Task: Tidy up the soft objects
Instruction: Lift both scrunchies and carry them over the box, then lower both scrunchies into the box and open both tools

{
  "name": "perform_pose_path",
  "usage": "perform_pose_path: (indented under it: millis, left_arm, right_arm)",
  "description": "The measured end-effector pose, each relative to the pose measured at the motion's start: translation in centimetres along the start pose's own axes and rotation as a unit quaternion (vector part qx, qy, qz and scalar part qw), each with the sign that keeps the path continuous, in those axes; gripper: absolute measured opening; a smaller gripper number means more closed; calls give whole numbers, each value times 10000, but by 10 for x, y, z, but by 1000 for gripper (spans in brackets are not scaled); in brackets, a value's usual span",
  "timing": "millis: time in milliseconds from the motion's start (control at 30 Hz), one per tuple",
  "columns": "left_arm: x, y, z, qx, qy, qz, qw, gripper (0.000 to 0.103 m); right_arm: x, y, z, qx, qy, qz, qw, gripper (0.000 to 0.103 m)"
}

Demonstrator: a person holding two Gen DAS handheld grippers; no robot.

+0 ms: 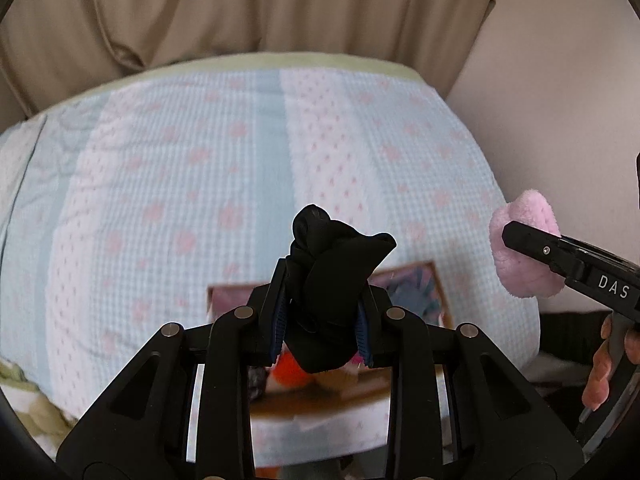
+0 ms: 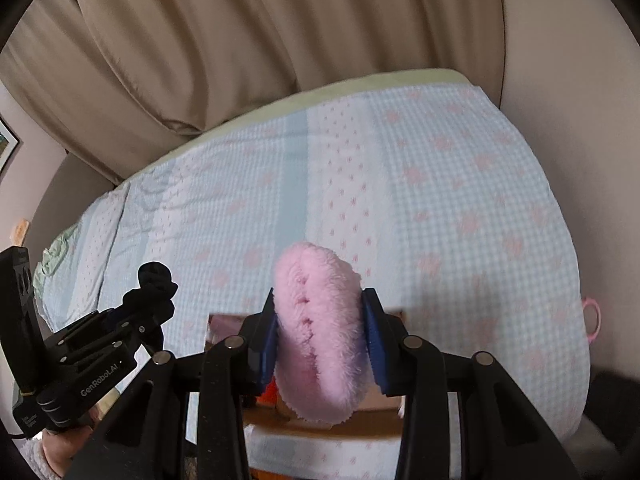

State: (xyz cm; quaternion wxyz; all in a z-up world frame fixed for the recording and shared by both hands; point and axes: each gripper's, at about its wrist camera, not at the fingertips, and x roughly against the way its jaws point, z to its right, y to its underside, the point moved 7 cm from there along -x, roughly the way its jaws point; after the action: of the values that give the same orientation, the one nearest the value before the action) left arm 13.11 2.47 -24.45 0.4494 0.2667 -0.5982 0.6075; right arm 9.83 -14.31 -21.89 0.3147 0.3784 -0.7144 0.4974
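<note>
A knotted black cloth (image 1: 320, 280) is clenched in the left tongs (image 1: 322, 320) and a pink plush pad (image 2: 320, 332) in the right tongs (image 2: 320, 340), carried above the bed (image 1: 160, 160); release into the cardboard box (image 1: 400, 280) seemingly follows

Black fabric bundle (image 1: 332, 280): knotted at top, upright, clamped above the bed; pink fluffy pad (image 2: 320, 336): oval, stitched seam facing the camera, clamped on edge. Both are raised clear of the bed.
</note>
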Motion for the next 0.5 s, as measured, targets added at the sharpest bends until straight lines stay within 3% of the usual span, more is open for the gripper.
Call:
perform_pose_path:
  millis: [233,500]
  left_arm:
    - [-9,52,-19,-31,117,-318,9994,25]
    - [-54,92,-28,47,220,-721,9971,25]
  right_arm:
    - [-13,56,-14,-213,163,-197,9994,35]
    - [-58,97,-12,-311,267,-487,9980,35]
